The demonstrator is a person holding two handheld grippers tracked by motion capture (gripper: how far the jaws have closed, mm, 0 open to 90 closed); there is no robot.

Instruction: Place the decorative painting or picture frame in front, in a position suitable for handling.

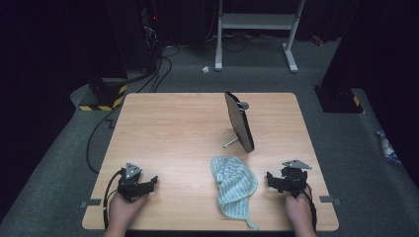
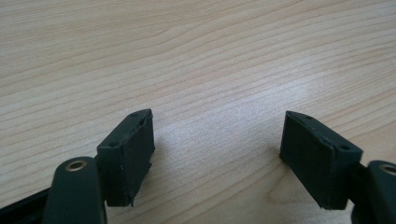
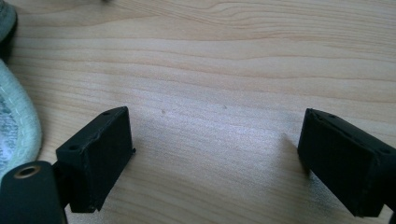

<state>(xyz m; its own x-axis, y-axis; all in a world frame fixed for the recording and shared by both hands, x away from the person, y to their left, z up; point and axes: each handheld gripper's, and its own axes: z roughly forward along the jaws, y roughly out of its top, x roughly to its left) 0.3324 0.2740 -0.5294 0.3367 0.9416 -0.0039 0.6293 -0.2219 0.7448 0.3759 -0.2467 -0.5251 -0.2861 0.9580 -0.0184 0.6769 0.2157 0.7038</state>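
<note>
A pale green striped cloth (image 1: pixel 234 189) lies crumpled on the wooden table (image 1: pixel 173 133) near its front edge. Behind it a dark oval mirror (image 1: pixel 239 121) stands on a small metal stand, edge-on to the high view. My left gripper (image 1: pixel 148 183) rests at the table's front left, well apart from the cloth. In the left gripper view its jaws (image 2: pixel 217 140) stand open over bare wood. My right gripper (image 1: pixel 272 179) rests at the front right, just right of the cloth, and is open too (image 3: pixel 215 140). The cloth's edge (image 3: pixel 16 126) lies left of its jaws.
Around the table is grey carpet. A white metal frame (image 1: pixel 257 29) stands behind the table. Black cables (image 1: pixel 148 74) and a block with yellow-black tape (image 1: pixel 104 96) lie at the far left, and a dark box (image 1: pixel 341 98) at the far right.
</note>
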